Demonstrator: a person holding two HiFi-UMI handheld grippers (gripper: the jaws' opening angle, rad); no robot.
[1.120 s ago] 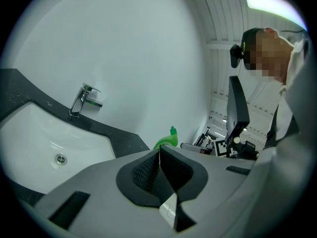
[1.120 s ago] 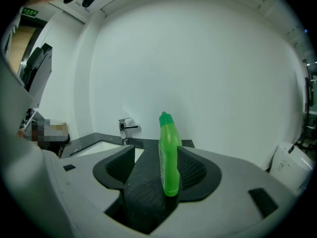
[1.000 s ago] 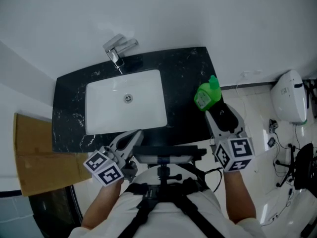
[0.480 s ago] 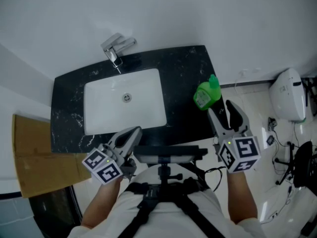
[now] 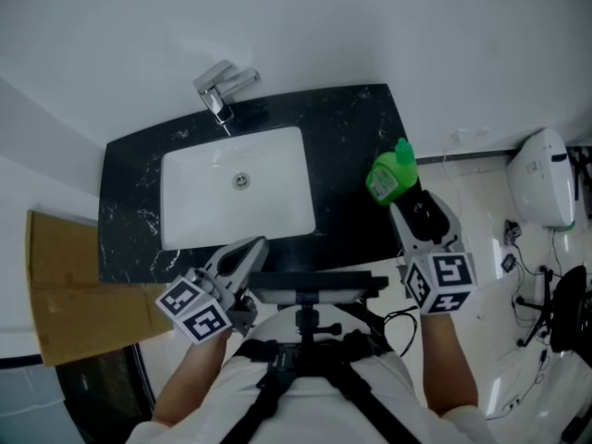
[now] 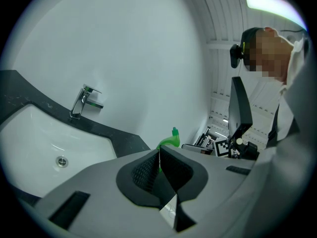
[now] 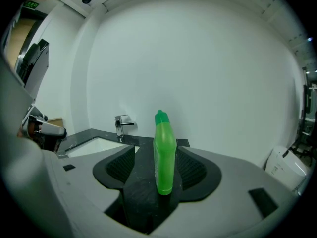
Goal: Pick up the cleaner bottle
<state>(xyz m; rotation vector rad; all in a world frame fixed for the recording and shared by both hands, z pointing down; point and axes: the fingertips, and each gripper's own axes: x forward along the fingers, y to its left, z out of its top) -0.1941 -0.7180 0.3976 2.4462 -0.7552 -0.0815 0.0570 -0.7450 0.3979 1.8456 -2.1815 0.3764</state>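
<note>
Since half a second before, the right gripper had edged forward, closing on the cleaner bottle, which had stayed put; the left gripper had barely shifted.

In the right gripper view its fingers were spread wide, with the green bottle standing upright between them on the dark surface. A clear gap showed on the left side of the bottle. The right finger lay just beside the bottle, and contact there could not be made out. Nothing was clamped.

The left gripper's fingers were pressed together with only a thin slit between them, holding nothing. That gripper hung at the front edge of the surface, below the white sink.

The bottle stood at the surface's front right part, close to the right edge and near the front corner. Bare dark stone ran between it and the sink's right rim, and more bare stone stretched behind it up to the white wall. The faucet sat well apart, at the back behind the sink. Beyond the right edge the floor dropped away, with a white unit standing off to that side. Cardboard lay past the left end.
</note>
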